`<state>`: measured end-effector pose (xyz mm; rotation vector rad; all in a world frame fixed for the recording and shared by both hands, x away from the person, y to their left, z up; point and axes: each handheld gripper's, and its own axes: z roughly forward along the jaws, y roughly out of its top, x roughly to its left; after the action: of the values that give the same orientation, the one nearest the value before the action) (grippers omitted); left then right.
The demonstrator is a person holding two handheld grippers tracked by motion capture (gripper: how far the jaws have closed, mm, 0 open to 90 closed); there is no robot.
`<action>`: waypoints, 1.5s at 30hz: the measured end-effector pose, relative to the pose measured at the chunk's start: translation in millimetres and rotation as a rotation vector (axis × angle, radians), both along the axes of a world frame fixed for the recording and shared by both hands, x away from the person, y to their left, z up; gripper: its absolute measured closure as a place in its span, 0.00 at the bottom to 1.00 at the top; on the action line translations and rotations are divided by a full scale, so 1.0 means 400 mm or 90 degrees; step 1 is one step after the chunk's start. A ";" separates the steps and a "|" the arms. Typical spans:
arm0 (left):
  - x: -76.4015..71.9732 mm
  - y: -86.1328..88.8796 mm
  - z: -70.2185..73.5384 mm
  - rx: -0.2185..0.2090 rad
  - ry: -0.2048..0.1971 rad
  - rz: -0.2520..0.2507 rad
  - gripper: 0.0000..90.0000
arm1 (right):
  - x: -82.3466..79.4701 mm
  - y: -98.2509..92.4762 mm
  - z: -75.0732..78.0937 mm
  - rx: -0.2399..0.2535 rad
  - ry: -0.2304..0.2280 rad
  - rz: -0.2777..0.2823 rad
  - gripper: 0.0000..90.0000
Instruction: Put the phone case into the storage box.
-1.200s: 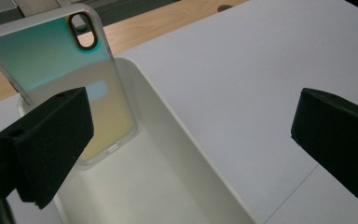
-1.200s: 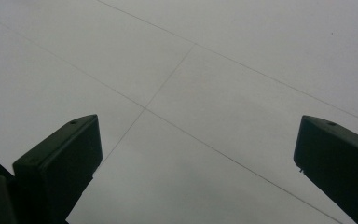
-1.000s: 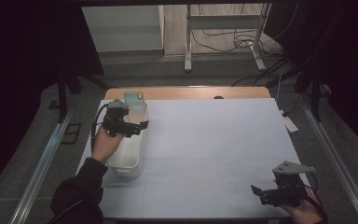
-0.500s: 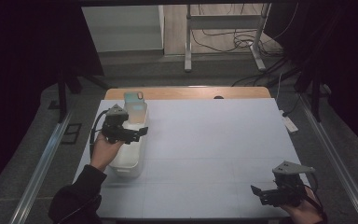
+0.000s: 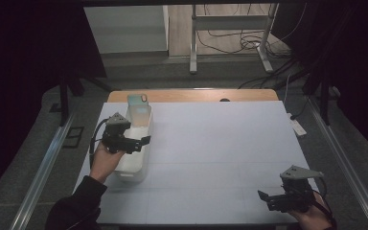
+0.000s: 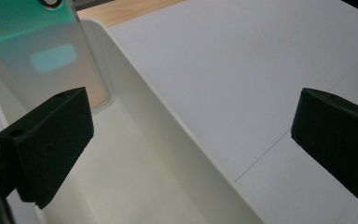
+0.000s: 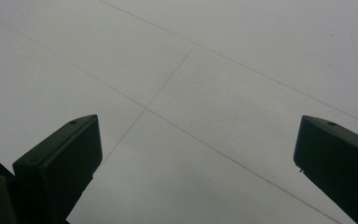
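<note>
1. No writing or brand is legible anywhere.
2. The left gripper [image 5: 141,142], jaws spread and empty, hovers over the white bin [image 5: 136,165] at the table's [image 5: 220,143] left side.
3. A green phone case [image 6: 37,51] leans upright at the bin's far end, its top cut off in the left gripper view.
4. The right gripper [image 5: 268,199], jaws spread, hangs above bare tabletop.

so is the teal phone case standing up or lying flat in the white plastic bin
Standing up: the teal phone case leans on the far end wall of the white plastic bin.

A table [image 5: 211,143] covered by a pale sheet carries a white oblong bin [image 5: 133,160] at its left side; bare wood shows along the far edge.
</note>
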<state>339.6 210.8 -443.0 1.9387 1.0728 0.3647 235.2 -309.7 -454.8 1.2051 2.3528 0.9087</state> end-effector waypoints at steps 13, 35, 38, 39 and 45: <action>-0.054 0.014 -0.003 -0.002 -0.003 -0.002 0.00 | 0.000 0.001 0.000 0.000 -0.003 0.001 0.01; -0.146 0.028 -0.008 0.003 -0.004 -0.006 0.00 | 0.000 -0.002 0.001 0.002 -0.002 -0.007 0.01; -0.158 0.027 -0.007 0.002 -0.006 -0.009 0.00 | 0.002 -0.007 0.001 0.010 -0.001 -0.020 0.01; -0.158 0.027 -0.007 0.002 -0.006 -0.009 0.00 | 0.002 -0.007 0.001 0.010 -0.001 -0.020 0.01; -0.184 0.028 -0.006 0.000 -0.005 -0.014 0.00 | 0.003 -0.010 0.002 0.013 0.000 -0.033 0.00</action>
<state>266.1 221.9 -445.4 1.9466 1.0447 0.3602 236.6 -313.8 -454.1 1.2680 2.3072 0.9182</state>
